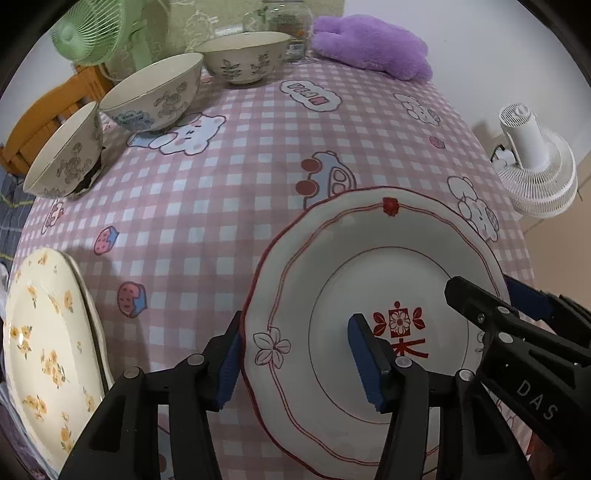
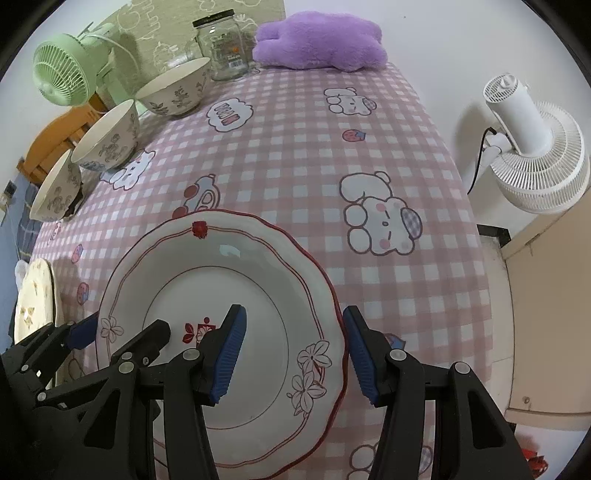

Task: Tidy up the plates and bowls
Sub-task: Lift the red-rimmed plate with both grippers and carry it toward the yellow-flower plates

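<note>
A white plate with a red scalloped rim [image 1: 332, 266] lies on the checked tablecloth, also in the right wrist view [image 2: 184, 266]. My left gripper [image 1: 295, 363] is open and straddles the plate's left rim, one finger outside, one over the plate. My right gripper [image 2: 295, 360] is open and straddles the plate's right rim the same way. Neither visibly squeezes the rim. A cream plate with yellow flowers [image 1: 40, 350] sits on another plate at the near left edge. Three floral bowls [image 1: 159, 92] stand in a row at the far left [image 2: 107, 136].
A green fan [image 1: 92, 33] and a glass jar [image 2: 221, 44] stand at the back left. A purple plush [image 2: 321, 40] lies at the far edge. A white fan [image 2: 535, 147] stands beside the table on the right. An orange chair [image 1: 48, 110] is behind the bowls.
</note>
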{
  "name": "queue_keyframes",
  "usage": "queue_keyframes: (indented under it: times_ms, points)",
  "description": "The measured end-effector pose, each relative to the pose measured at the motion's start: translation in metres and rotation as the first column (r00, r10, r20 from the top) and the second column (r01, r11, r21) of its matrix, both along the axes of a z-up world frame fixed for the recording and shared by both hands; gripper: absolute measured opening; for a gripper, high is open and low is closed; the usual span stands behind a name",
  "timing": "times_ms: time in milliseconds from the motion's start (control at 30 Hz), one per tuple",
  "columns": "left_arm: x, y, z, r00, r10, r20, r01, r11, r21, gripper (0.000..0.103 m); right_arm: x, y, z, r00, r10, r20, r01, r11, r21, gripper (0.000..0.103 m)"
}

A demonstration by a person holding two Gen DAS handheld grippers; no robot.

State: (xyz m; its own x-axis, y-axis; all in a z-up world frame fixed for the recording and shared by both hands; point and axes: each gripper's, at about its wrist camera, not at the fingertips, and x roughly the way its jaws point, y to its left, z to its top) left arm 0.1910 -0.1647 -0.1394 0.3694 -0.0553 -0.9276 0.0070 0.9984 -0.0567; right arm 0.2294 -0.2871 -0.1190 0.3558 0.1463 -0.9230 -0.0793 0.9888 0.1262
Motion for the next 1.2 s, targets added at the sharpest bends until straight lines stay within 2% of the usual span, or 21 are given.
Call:
queue_keyframes:
  times_ms: [67,167,267,633,1000,1200]
  points:
    - [0.001,0.001,0.002,1.0,0.009,0.016,-0.009,1.0,-0.014,0.056,0.001,-0.001,-0.001,1.0,0.004,-0.004,-0.004,1.0,-0.005,0.058]
    - [0.003,-0.003,-0.001,1.0,0.007,0.014,-0.007,1.0,0.005,0.056,0.001,-0.002,-0.006,1.0,0.013,-0.021,-0.013,1.0,-0.012,0.057]
    - [0.004,-0.004,-0.002,1.0,0.01,0.017,-0.011,1.0,0.013,0.056,0.001,0.001,-0.011,0.999,0.031,-0.026,-0.032,0.999,-0.036,0.049]
    - [-0.004,-0.006,0.005,1.0,0.019,0.016,-0.02,0.998,0.053,0.055,-0.005,0.003,-0.006,0.999,0.039,-0.025,-0.04,0.997,-0.063,0.049]
    - [-0.028,0.011,0.035,0.998,-0.015,0.054,0.014,1.0,0.027,0.055,-0.036,0.016,0.028,1.0,-0.009,0.016,0.01,0.996,-0.088,0.049]
    - [-0.042,0.042,0.056,0.996,-0.046,0.083,0.045,0.999,0.013,0.055,-0.054,0.044,0.05,0.998,-0.047,0.044,0.051,0.994,-0.095,0.049]
